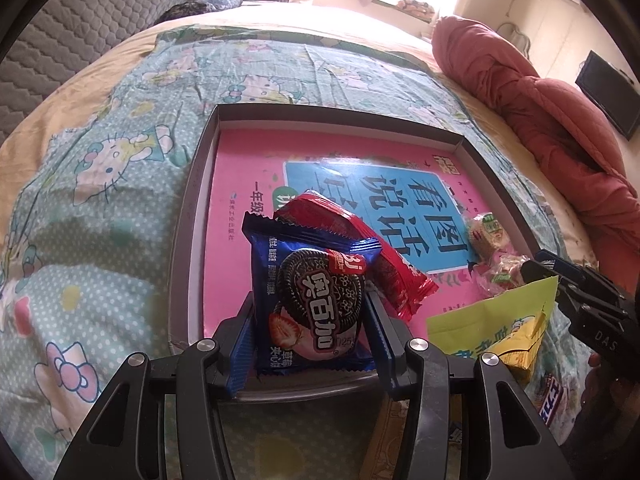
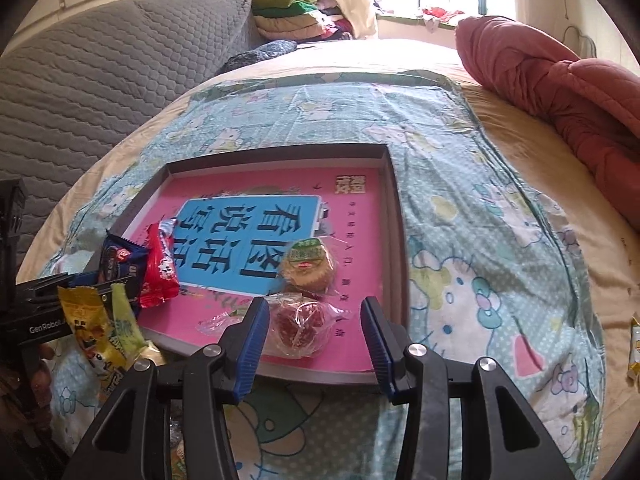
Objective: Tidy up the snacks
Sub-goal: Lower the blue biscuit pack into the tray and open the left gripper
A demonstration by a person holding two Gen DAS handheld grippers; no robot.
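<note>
- Left gripper [image 1: 310, 320], at the lower centre of its own view, was clamped on a blue sandwich-cookie packet [image 1: 314, 304], the blue pads pressing both sides of the wrapper.
- That packet stood upright over the near edge of a shallow grey tray [image 1: 192, 216] lined with a pink and blue book cover.
- A red snack packet [image 1: 360, 240] lay in the tray just behind the blue one, touching it.
- Right gripper [image 2: 314, 332], low in its own view, stood with jaws apart, gripping nothing.
- Between those jaws, on the tray floor, lay a clear-wrapped red sweet [image 2: 298, 330], touching neither pad.
- A wrapped round biscuit [image 2: 310, 268] lay just beyond the red sweet.
- A yellow snack bag [image 2: 94, 328] stood at the lower left, outside the tray, on the cartoon-cat bedsheet [image 2: 480, 240].
</note>
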